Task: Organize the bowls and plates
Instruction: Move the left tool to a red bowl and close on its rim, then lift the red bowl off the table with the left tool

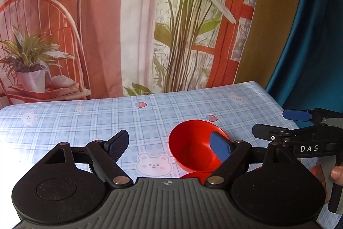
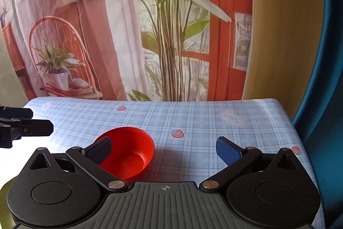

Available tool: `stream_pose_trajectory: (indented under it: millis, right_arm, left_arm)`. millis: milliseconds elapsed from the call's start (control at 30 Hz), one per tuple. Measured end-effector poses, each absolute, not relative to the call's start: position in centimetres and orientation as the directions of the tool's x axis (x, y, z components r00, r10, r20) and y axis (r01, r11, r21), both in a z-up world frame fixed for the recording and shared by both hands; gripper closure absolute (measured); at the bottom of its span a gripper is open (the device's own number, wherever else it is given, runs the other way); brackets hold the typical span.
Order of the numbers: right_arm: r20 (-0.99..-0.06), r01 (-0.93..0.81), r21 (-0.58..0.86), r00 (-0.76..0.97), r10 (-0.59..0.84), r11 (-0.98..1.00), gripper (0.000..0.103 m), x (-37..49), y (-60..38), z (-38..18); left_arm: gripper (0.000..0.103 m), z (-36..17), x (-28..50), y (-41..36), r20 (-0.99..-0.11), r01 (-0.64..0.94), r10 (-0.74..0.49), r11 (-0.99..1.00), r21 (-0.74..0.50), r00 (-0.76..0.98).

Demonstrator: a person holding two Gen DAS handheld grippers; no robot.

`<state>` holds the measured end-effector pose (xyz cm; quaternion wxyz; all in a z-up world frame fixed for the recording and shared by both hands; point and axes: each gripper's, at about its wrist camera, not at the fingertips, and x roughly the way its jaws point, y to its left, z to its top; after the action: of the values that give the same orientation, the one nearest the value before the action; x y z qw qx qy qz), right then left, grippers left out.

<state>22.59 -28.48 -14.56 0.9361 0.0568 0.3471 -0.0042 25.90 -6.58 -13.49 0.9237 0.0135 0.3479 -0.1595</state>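
Note:
A red bowl (image 1: 188, 149) stands upright on the blue checked tablecloth (image 1: 85, 117). My left gripper (image 1: 169, 146) hangs open just above the table, its right pad in front of the bowl's near-right rim and its left pad well clear of it. In the right wrist view the same bowl (image 2: 133, 153) sits low and left, partly behind the left pad of my open right gripper (image 2: 164, 149). Nothing is pressed between either pair of pads. Each gripper shows in the other's view: the right gripper (image 1: 269, 121) at the right edge, the left gripper (image 2: 41, 120) at the left edge.
A strip of something red (image 1: 193, 175) shows under the bowl, mostly hidden by the gripper body. A yellow-green edge (image 2: 5, 188) peeks in at the bottom left. A printed backdrop (image 2: 150, 35) hangs behind the table. The table's right edge (image 2: 300, 138) drops off beside a blue curtain (image 2: 328, 100).

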Motion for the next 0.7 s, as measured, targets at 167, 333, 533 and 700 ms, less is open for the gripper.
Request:
stream_pose_trajectory:
  millis: [167, 333, 533, 700]
  right_arm:
    - [-0.670, 0.063, 0.105, 0.742, 0.024, 0.992, 0.000, 23.5, -29.1, -15.6]
    - [-0.690, 0.075, 0.143, 0.722, 0.045, 0.987, 0.001, 24.5, -29.9, -16.7]
    - [-0.713, 0.069, 0.161, 0.698, 0.067, 0.985, 0.023, 25.8, -30.1, -17.9]
    - [-0.735, 0.039, 0.193, 0.668, 0.118, 0.981, 0.036, 26.7, -29.3, -19.1]
  left_arm:
    - [0.030, -14.9, 27.6, -6.5, -0.682, 0.298, -0.296, 0.947, -0.120, 0.668]
    - [0.047, -16.2, 29.4, -6.5, -0.710, 0.287, -0.329, 0.940, -0.184, 0.622]
    - [0.047, -17.9, 30.9, -7.2, -0.740, 0.286, -0.339, 0.936, -0.205, 0.581]
    - [0.054, -19.5, 31.7, -7.7, -0.768, 0.294, -0.343, 0.933, -0.210, 0.540]
